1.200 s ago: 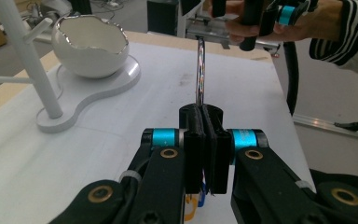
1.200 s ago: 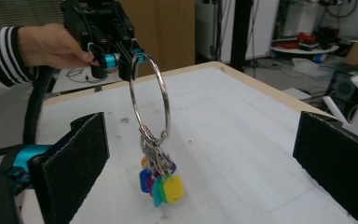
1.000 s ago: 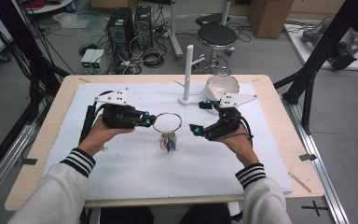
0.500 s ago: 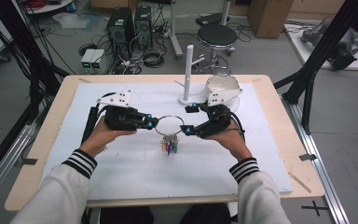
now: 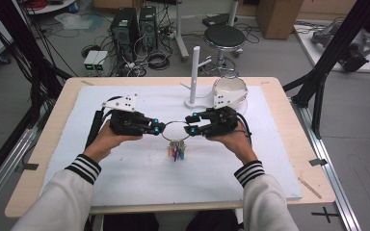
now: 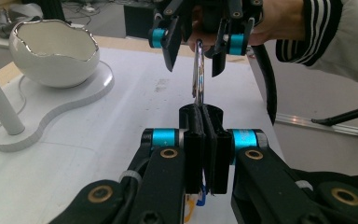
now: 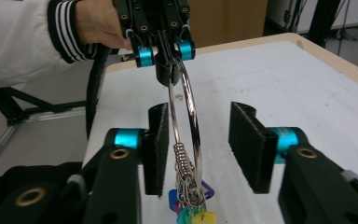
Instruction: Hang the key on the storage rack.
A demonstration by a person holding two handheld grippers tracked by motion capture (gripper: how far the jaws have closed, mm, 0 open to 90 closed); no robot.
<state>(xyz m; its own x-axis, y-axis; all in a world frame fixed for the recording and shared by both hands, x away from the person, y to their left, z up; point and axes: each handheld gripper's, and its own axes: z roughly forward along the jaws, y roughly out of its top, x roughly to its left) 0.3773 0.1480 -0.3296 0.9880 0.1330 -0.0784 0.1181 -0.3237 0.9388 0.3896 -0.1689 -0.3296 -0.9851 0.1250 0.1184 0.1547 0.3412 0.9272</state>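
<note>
Right claw [image 7: 198, 144] now straddles steel ring [image 7: 191, 112].

No text, label, brand, number or sign can be read anywhere.

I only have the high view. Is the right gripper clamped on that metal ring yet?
Observer: No. In the right gripper view the right gripper is open, with the ring passing between its jaws.
Operator: And the left one?
Observer: The left gripper is shut on the ring's edge.
Operator: What hangs off the ring?
Observer: A small spring coil and coloured tags at its lower end.
</note>
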